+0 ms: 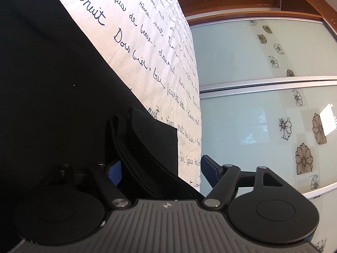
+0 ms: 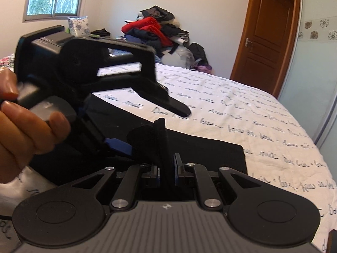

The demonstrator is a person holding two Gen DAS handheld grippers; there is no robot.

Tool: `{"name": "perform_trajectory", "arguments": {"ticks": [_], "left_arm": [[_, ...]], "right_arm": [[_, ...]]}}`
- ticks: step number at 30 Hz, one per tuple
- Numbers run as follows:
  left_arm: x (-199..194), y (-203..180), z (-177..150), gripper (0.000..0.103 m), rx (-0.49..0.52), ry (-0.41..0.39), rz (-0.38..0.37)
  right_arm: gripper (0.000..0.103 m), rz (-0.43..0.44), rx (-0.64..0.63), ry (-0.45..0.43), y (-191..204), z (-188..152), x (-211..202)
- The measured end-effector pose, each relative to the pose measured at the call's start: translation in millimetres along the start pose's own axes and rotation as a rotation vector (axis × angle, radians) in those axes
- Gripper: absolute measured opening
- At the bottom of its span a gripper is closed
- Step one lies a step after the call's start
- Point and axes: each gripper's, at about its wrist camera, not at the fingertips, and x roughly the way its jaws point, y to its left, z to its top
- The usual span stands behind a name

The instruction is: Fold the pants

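we see black pants (image 2: 189,154) on a script-printed bedspread (image 2: 242,109); our right gripper (image 2: 167,168) pinches their fabric, our left gripper (image 1: 161,168) gapes around a fold.

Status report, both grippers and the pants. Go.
Right gripper shut on black fabric pants. Left gripper open, pants fold between jaws. Nothing in the way.

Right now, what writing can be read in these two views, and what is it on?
"nuit" on the white bedspread, in dark cursive, repeated across it.
"Dors bien" on the same bedspread, less certain.
"bien" follows it, also cursive.
Farther rows of the script are too small or warped to read.
A small emblem, no letters, on the right gripper body.
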Motion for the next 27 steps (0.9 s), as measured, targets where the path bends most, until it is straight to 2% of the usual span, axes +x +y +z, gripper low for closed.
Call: {"name": "perform_trajectory", "arguments": {"ticks": [1,3,6,10,14,22,27], "left_arm": [[-0.5,0.2,-0.1,0.069,0.005,-0.003,0.006],[-2.1,-1.2,-0.4,0.051,0.025,-0.008,0.029],[-5.9,-5.8,-2.5,0.035,0.074,-0.034,0.084],[-11.1,-11.3,-6.8,0.019,0.131,-0.069,0.123],[-17.7,-18.2,-11.3,0.014,0.208,-0.100,0.163],[-34.3,-34.5,-22.4,0.014,0.397,-0.170,0.283],[-40.5,-37.2,-22.3,0.014,0.460,-0.189,0.351]], "right_arm": [[0.011,0.003,-0.001,-0.001,1.7,0.2,-0.4],[0.011,0.008,-0.004,-0.002,4.5,0.5,-1.2],[0.012,0.010,-0.004,-0.001,5.8,0.1,-1.4],[0.012,0.007,-0.020,0.003,9.8,0.2,-3.0],[0.012,0.014,-0.044,0.007,9.8,2.3,-2.7],[0.012,0.040,-0.063,0.004,16.3,1.7,-4.5],[0.012,0.060,-0.070,0.004,23.2,2.5,-3.8]]}}
